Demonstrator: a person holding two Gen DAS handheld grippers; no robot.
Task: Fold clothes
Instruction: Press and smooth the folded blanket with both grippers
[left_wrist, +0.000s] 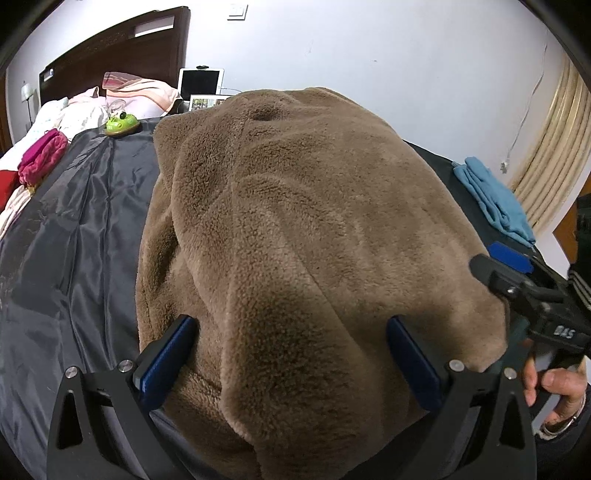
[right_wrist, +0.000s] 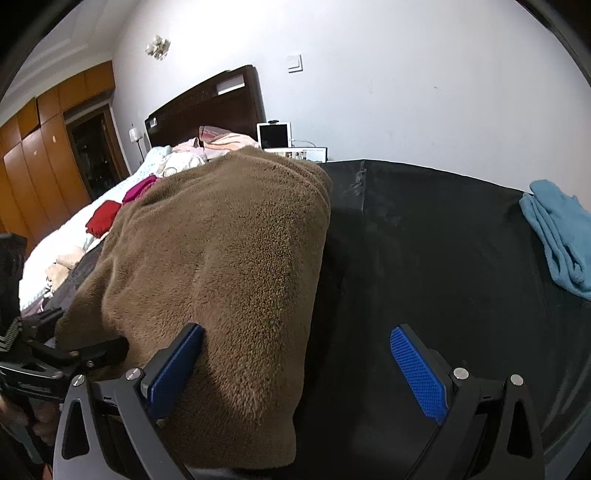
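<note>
Both claws, left (left_wrist: 291, 354) and right (right_wrist: 295, 369), gape released over brown fleece (left_wrist: 303, 221).

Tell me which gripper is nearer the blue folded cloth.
Right. The right gripper straddles the brown fleece's edge nearest the blue cloth; the left gripper sits farther over.

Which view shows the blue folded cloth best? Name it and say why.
The right wrist view: the blue folded cloth lies unblocked on the dark sheet, its layered folds clear, though the picture's edge cuts it off. In the left wrist view it is smaller, squeezed at the rim behind the brown fleece garment.
</note>
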